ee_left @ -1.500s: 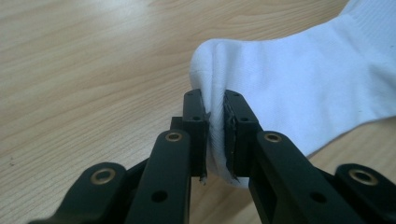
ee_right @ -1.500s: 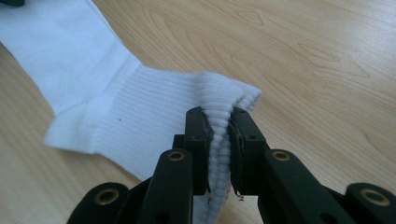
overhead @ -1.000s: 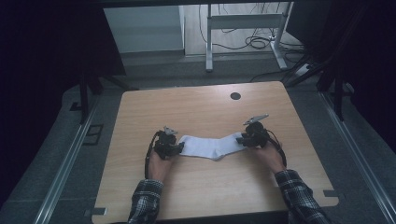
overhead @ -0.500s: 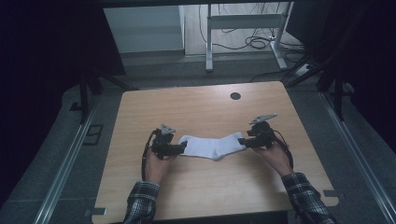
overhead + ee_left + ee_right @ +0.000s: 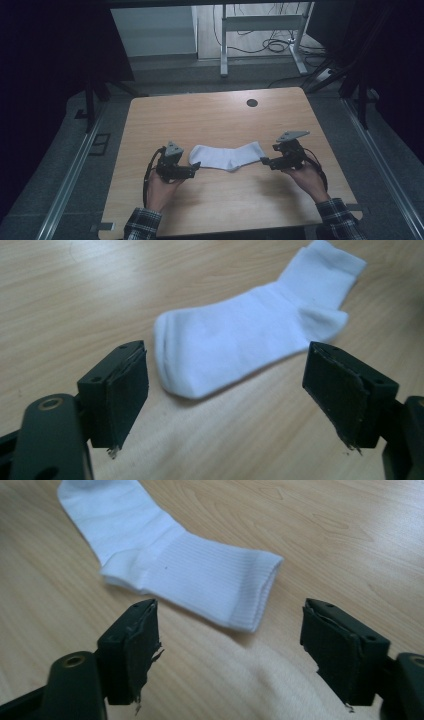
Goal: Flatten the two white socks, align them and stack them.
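Centrally on the pale wooden table (image 5: 215,120), ringed by dark floor and cables, lies the white sock (image 5: 227,156); left gripper (image 5: 191,169) and right gripper (image 5: 266,161) flank it, jaws just spread wide, empty.

Background around the wooden table (image 5: 210,125)

Light wood-grain top, rounded corners, one dark round hole (image 5: 252,103) near its far edge, right of centre. Grey carpeted floor (image 5: 60,175) surrounds the table on all sides. Aluminium rails (image 5: 70,175) run along the floor at the table's left and right. Beyond the table's far edge: a white metal frame stand (image 5: 260,30) with loose black cables (image 5: 272,46) on the floor beside its legs, and a pale panel (image 5: 155,31) left of the stand. A small dark floor plate (image 5: 100,144) sits just off the table's left edge. Everything farther out is too dark to read.
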`<action>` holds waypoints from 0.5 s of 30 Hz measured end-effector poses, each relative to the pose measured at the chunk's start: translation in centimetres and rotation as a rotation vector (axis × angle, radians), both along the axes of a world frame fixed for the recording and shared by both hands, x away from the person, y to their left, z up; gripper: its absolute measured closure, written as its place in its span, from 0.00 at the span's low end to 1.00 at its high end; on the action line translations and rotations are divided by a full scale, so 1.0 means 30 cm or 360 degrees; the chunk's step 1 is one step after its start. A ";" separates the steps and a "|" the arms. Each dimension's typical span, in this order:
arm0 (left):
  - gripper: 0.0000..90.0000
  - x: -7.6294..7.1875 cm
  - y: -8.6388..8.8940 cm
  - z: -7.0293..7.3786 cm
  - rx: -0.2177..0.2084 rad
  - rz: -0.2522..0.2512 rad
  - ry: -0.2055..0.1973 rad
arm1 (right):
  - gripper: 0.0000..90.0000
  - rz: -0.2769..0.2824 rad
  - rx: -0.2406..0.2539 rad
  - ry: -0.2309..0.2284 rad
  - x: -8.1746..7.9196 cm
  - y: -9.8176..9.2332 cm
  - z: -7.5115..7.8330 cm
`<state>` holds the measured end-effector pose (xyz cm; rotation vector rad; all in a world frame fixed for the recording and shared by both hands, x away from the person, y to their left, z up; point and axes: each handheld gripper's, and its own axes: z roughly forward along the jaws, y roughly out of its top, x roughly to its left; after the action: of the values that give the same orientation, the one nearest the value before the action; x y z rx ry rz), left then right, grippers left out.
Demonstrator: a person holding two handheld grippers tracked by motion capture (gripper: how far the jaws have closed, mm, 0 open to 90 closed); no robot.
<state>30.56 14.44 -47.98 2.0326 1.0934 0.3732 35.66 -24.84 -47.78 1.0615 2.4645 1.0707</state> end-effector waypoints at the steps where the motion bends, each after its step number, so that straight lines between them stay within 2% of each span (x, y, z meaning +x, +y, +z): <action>1: 0.18 -0.013 0.004 -0.002 0.0009 0.0000 0.0000 | 0.22 0.0008 0.0003 -0.0009 -0.012 -0.003 0.002; 8: 0.16 -0.088 0.036 -0.047 0.0072 -0.0010 0.0027 | 0.18 0.0056 -0.0007 -0.0031 -0.083 -0.021 -0.004; 11: 0.15 -0.117 0.051 -0.081 0.0077 -0.0011 0.0035 | 0.17 0.0067 -0.0016 -0.0025 -0.106 -0.031 -0.023; 15: 0.15 -0.146 0.068 -0.129 0.0130 -0.0010 0.0053 | 0.15 0.0062 -0.0043 -0.0005 -0.120 -0.048 -0.059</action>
<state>26.18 16.49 -51.84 2.1203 1.1080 0.3883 32.06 -26.27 -49.54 1.0077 2.4997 1.0466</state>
